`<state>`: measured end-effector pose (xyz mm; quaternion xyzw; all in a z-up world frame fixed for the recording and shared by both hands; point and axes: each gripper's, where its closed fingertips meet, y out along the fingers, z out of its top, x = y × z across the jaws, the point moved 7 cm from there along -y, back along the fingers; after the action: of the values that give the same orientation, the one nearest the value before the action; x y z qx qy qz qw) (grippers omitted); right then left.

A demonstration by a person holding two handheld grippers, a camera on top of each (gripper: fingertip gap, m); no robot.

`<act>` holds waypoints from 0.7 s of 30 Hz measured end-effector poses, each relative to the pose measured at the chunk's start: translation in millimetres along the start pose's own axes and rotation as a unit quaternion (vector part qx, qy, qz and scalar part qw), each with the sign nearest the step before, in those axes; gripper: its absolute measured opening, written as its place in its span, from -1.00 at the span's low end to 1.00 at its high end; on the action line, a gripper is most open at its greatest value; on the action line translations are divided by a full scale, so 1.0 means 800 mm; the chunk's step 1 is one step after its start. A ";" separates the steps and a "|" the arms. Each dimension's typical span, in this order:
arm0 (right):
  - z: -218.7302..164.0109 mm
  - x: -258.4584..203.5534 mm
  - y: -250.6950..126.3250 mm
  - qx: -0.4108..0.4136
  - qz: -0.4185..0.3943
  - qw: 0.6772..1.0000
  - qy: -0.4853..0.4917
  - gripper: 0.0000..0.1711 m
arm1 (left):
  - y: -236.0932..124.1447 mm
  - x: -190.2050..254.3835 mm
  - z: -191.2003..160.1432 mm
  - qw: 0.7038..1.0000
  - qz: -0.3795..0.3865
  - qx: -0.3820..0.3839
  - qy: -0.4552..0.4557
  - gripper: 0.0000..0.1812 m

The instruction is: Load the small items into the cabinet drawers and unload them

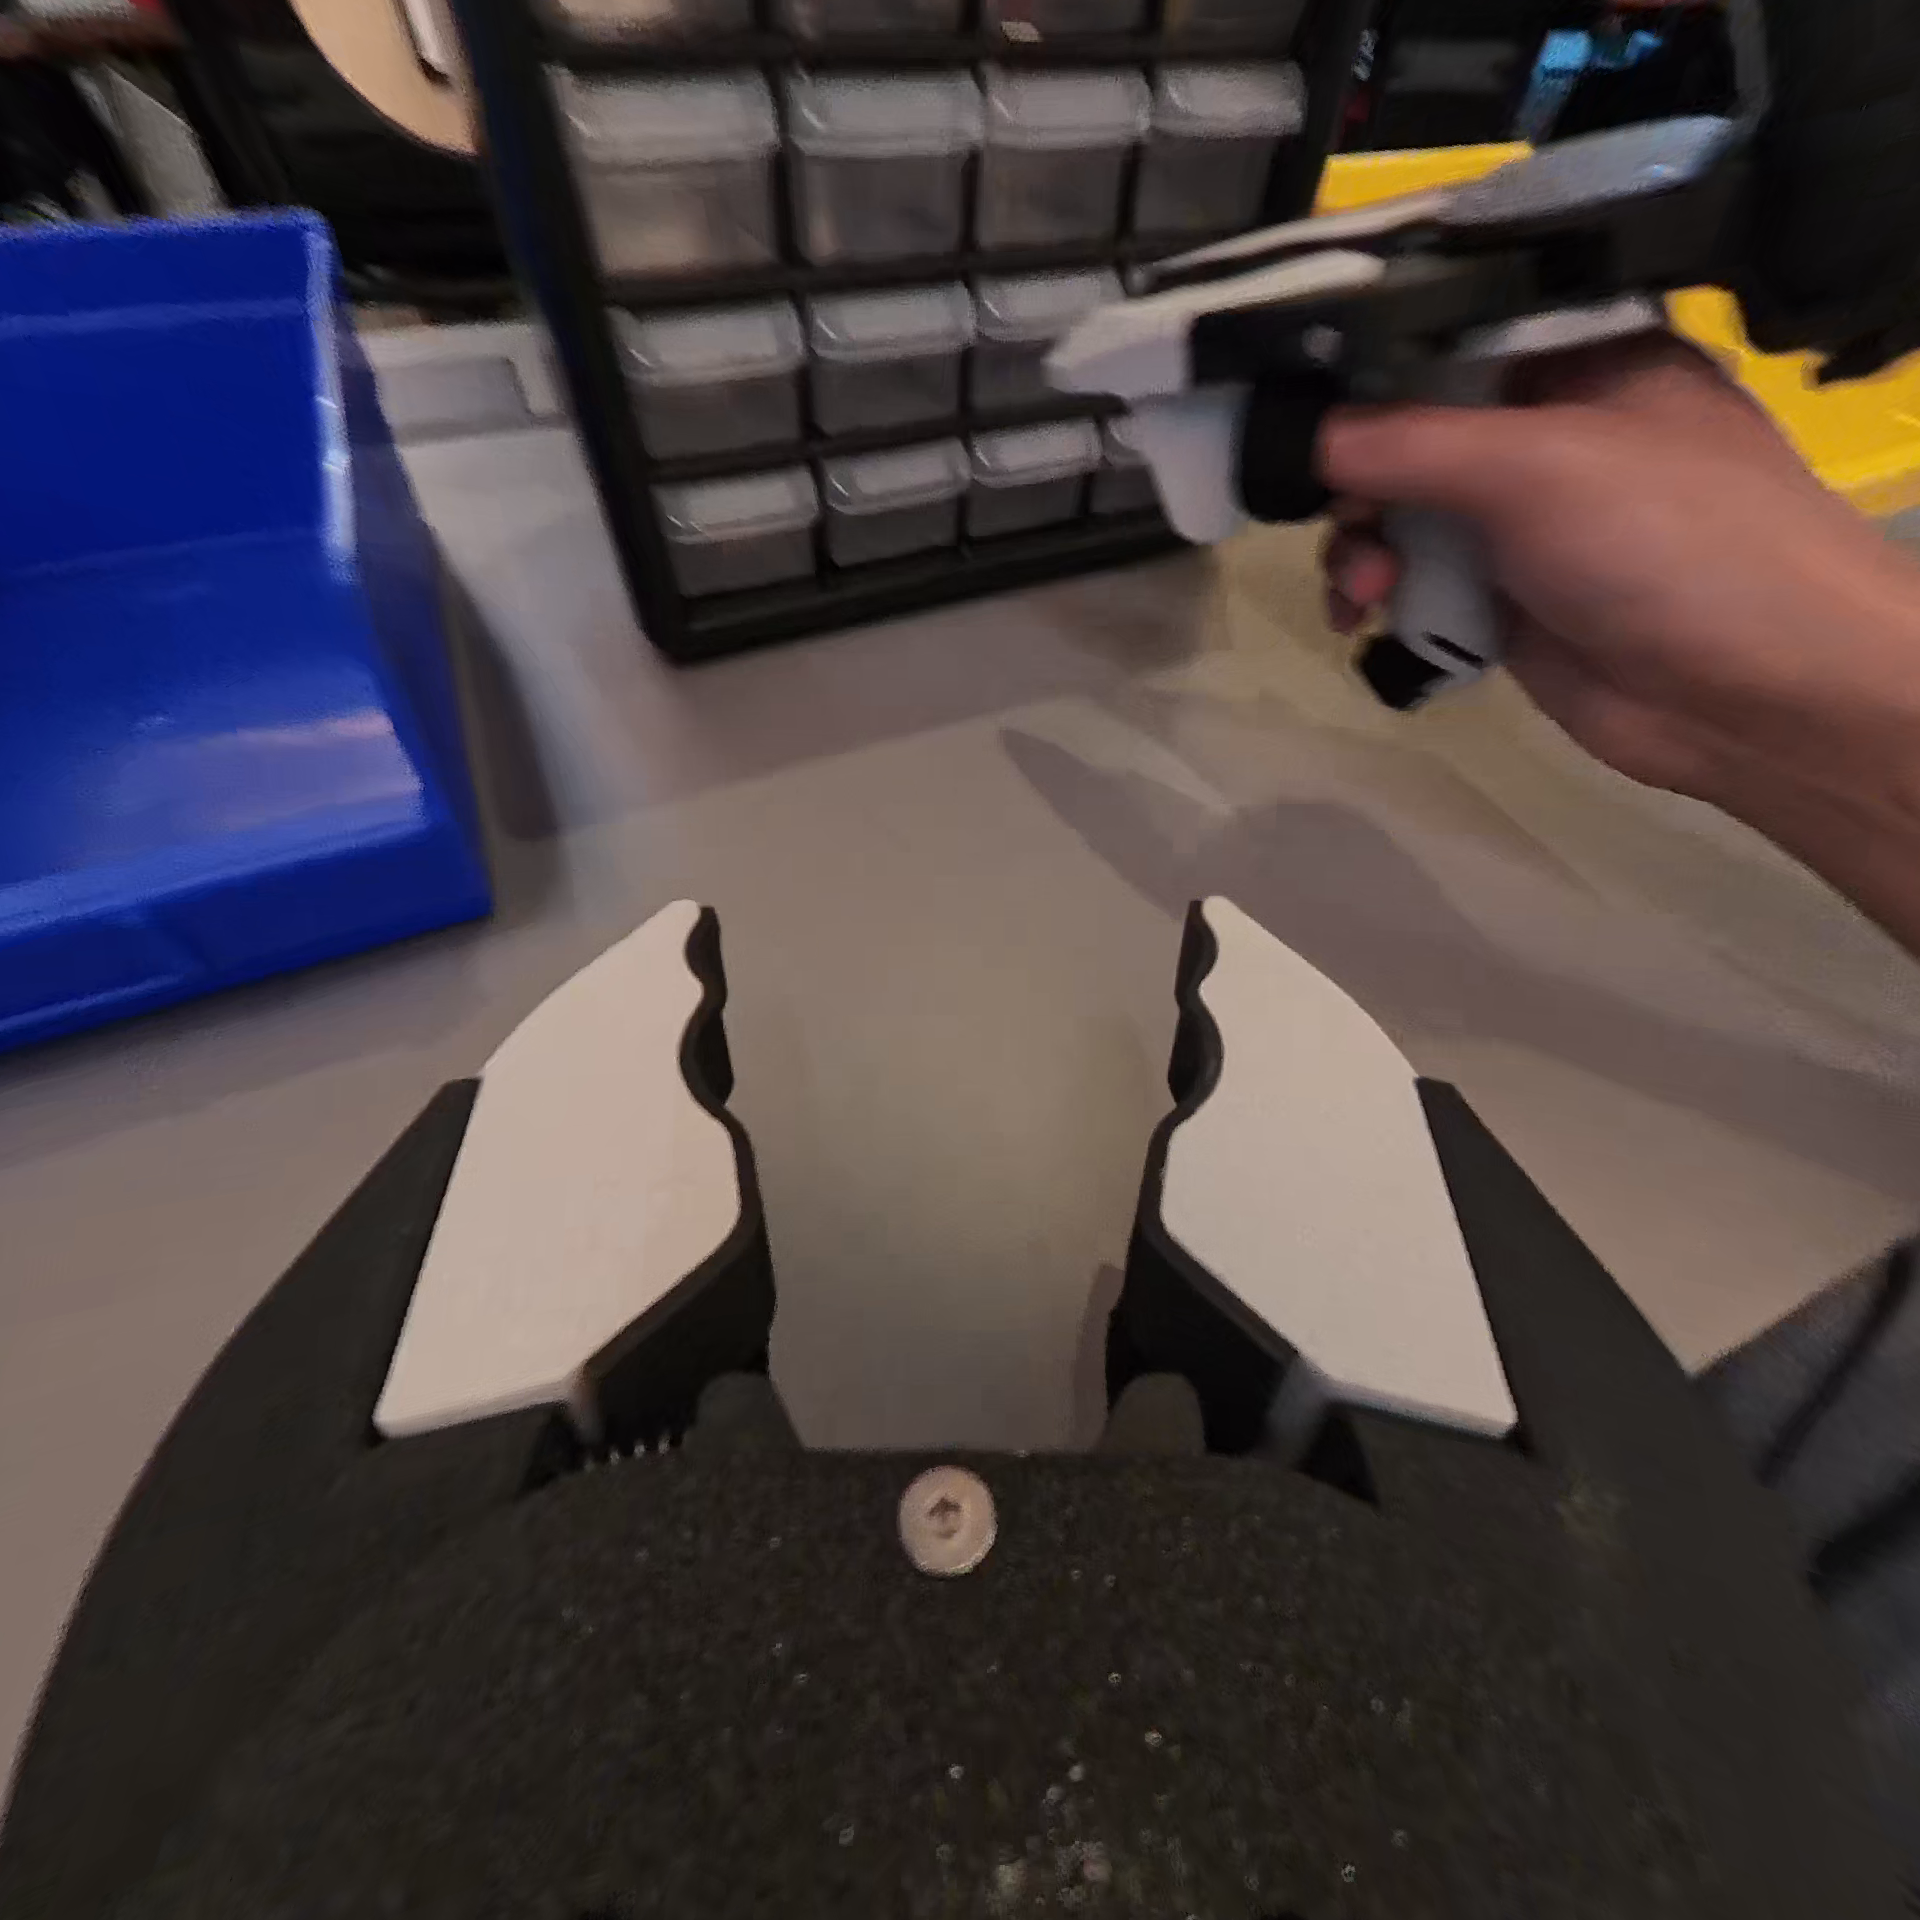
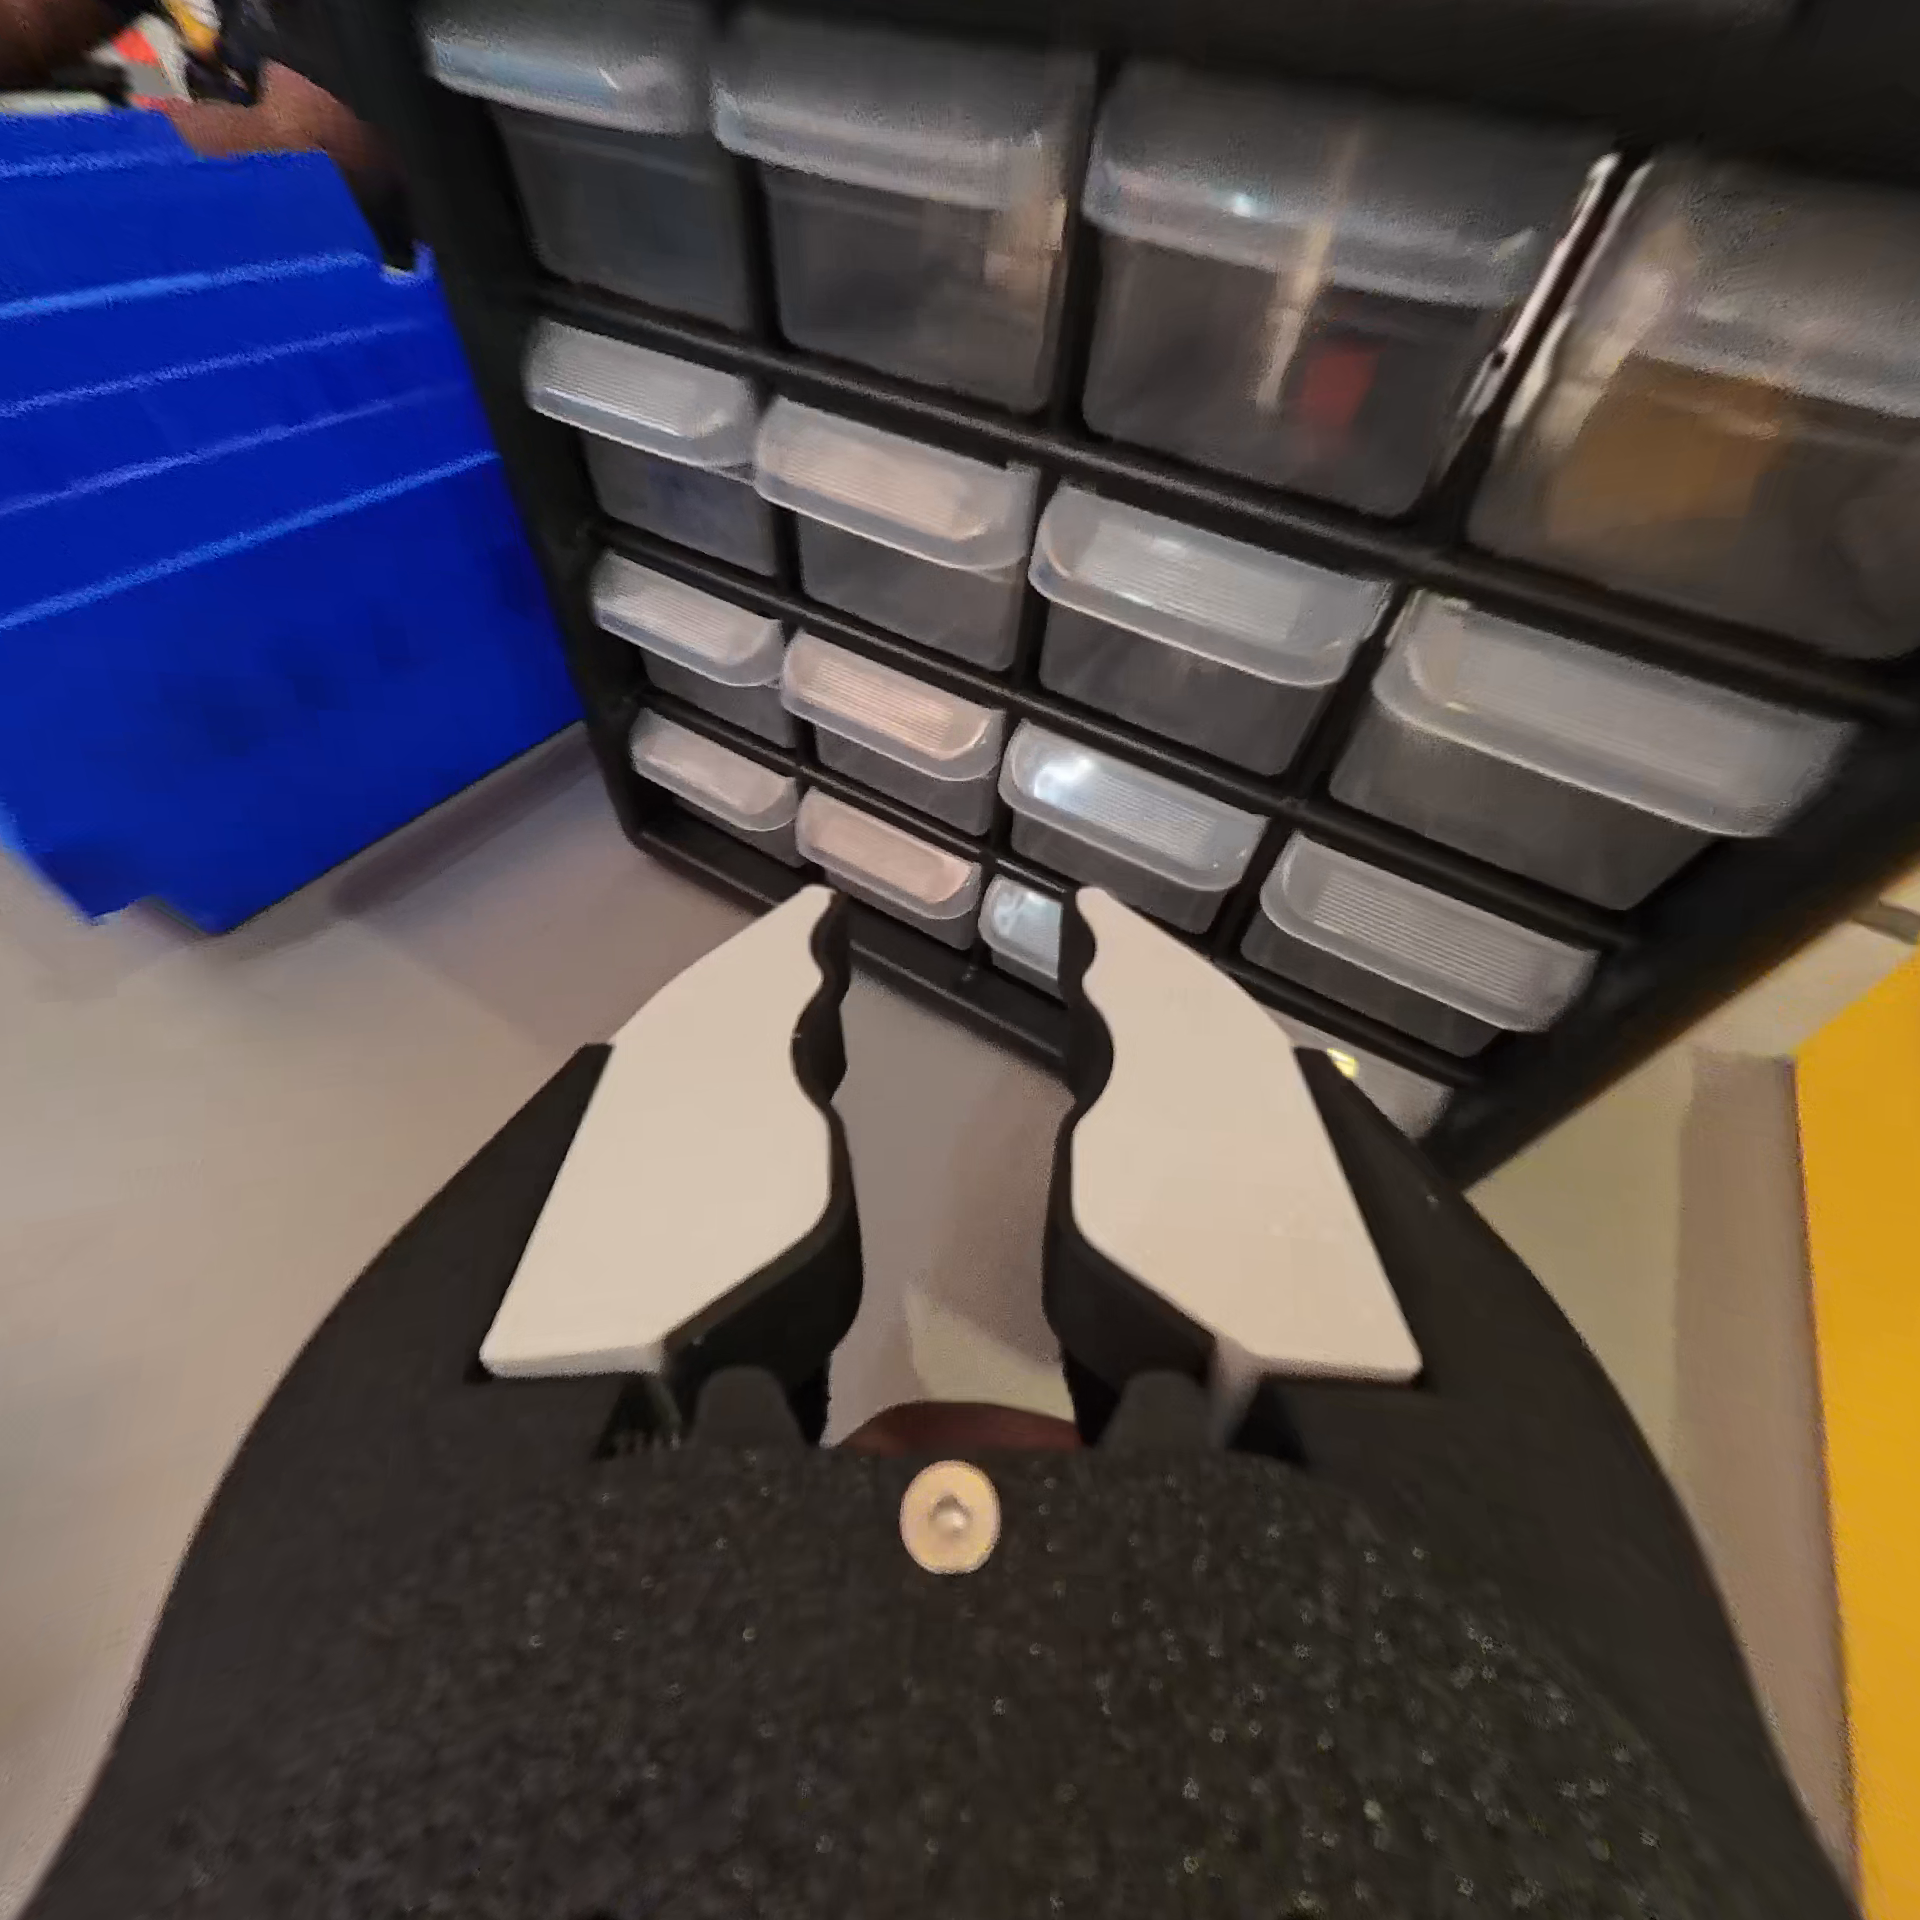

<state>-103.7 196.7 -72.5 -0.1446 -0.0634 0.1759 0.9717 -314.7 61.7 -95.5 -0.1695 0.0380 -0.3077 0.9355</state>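
The small-parts cabinet (image 1: 883, 312) stands upright on the grey bench (image 1: 935, 810), its taller side vertical and its drawer fronts facing the cameras, turned a little toward the blue bin. It is a black plastic frame holding rows of clear, box-shaped drawers (image 2: 894, 509) with ribbed pull lips; larger drawers sit in the upper row, smaller ones below, and all in view look pushed in. What lies inside them cannot be made out through the blur. The left gripper (image 1: 951, 914) hovers low over bare bench, well short of the cabinet, its white fingers (image 1: 582, 1174) with black wavy inner edges spread wide and holding nothing. The right gripper (image 2: 956, 904), carried by a hand (image 1: 1662, 582), is close to the cabinet's lower rows, fingers a narrower gap apart and empty. A glossy blue plastic bin (image 1: 187, 582) with a sloped front sits left of the cabinet; a yellow bin (image 1: 1808, 416) shows at the right. Dark clutter fills the room behind.
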 end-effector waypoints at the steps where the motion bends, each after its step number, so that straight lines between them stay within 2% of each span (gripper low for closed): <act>1: 0.000 -0.001 -0.016 0.009 0.012 1.000 0.001 -0.56 | -0.001 -0.004 0.004 1.000 0.009 0.011 0.003 -0.08; 3: 0.001 0.002 -0.048 0.038 0.029 0.999 0.007 -0.57 | -0.004 -0.009 0.009 0.999 0.009 0.028 0.015 -0.03; 5: 0.007 0.005 -0.075 0.061 0.025 0.996 0.066 -0.57 | -0.005 -0.014 0.014 0.999 0.011 0.037 0.007 -0.02; 7: 0.007 -0.010 -0.102 0.050 0.085 0.993 0.070 -0.55 | -0.004 -0.019 0.012 0.999 0.012 0.037 0.002 0.01; 10: -0.018 -0.013 -0.144 0.042 0.048 0.998 0.005 -0.50 | -0.005 -0.021 0.012 0.999 0.003 0.030 -0.027 0.04; 15: -0.083 -0.006 -0.213 0.051 0.014 0.998 -0.022 -0.50 | -0.007 -0.020 0.008 1.000 0.009 0.018 -0.017 -0.03; 18: -0.103 0.004 -0.229 0.044 -0.004 0.998 -0.036 -0.50 | -0.006 -0.016 0.009 1.000 0.009 0.010 -0.011 -0.05; 21: -0.101 0.021 -0.230 0.067 -0.023 0.997 -0.030 -0.50 | -0.004 -0.014 0.006 1.000 0.006 0.001 -0.012 -0.06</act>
<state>-14.2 17.2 -92.7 -0.0722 -0.0844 0.1618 0.9806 -324.3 67.4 -90.2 -0.1716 0.0276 -0.3005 0.9378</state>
